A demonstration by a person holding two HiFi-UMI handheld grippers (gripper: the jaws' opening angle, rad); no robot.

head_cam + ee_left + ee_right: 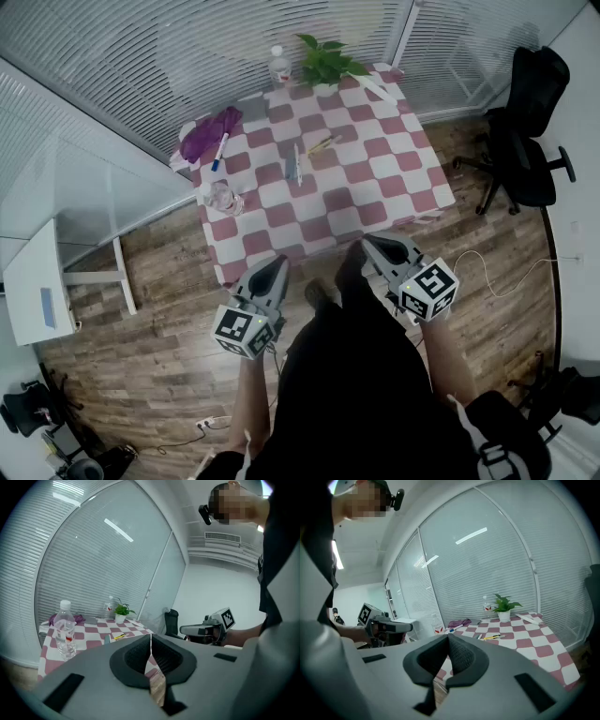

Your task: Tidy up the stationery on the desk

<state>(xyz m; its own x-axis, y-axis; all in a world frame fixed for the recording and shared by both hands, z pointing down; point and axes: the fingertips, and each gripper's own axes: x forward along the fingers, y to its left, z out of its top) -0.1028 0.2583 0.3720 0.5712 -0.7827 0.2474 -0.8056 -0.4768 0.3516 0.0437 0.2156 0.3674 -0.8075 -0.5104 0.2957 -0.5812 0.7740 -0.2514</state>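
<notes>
Well, we're right at the start here: nothing tidied yet. The yellow pen (pixel 322 144), the blue marker (pixel 219 152) and a slim grey item (pixel 295 165) lie scattered on the checkered counter (pixel 375 202), with the purple pouch (pixel 211 133) at its far left. Our left gripper (pixel 278 262) and right gripper (pixel 369 242) hang at the near edge, fingers pressed together, empty. We've open floor around us; a bottle (pixel 225 198) guards the left corner.
</notes>
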